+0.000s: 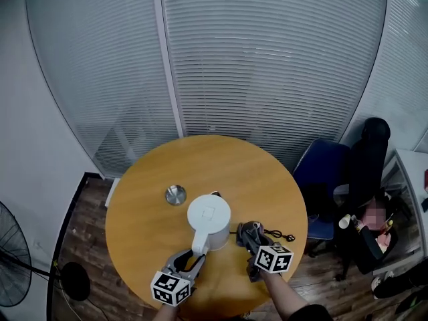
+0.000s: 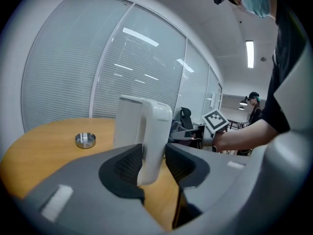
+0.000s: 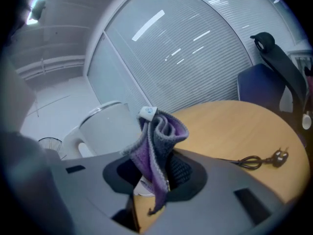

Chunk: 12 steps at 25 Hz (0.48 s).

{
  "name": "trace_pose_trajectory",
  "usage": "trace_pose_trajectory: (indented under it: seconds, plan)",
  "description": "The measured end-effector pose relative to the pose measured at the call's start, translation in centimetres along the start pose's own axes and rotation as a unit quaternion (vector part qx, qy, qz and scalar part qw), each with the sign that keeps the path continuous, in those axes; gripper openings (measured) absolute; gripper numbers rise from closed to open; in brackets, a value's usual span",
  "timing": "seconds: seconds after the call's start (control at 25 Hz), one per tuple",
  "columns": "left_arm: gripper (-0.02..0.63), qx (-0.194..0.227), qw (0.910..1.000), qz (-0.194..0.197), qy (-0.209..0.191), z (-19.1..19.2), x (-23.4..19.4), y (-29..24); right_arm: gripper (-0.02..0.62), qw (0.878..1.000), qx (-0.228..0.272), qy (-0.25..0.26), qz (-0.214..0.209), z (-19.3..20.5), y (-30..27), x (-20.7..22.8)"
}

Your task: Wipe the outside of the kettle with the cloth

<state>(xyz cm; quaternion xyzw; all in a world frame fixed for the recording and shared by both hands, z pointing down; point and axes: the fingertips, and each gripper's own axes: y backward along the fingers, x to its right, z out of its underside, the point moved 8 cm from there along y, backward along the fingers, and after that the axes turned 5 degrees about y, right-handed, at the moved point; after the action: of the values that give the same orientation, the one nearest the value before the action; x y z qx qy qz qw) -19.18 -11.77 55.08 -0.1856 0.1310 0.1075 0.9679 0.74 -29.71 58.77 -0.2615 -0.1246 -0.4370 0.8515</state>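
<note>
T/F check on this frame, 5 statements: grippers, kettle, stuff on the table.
1. The left gripper is clamped on the handle of the white kettle. True.
2. The right gripper is empty. False: it grips a bunched purple-and-grey cloth.
3. The kettle's lid is off. False: the lid sits closed on the kettle.
4. A small round metal dish stands on the round wooden table, apart from the kettle. True.
5. The power cord lies on the floor. False: it lies on the table, with its plug toward the table's edge, on the right gripper's side of the kettle.
</note>
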Motion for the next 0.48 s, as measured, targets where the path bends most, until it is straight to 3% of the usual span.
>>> trace_pose_trajectory:
  seconds: [0.48]
  plan:
    - [0.152, 0.042, 0.9953, -0.086, 0.017, 0.6, 1.9, 1.9, 0.112, 0.997, 0.073, 0.022, -0.027, -3.3, 10.3, -2.4]
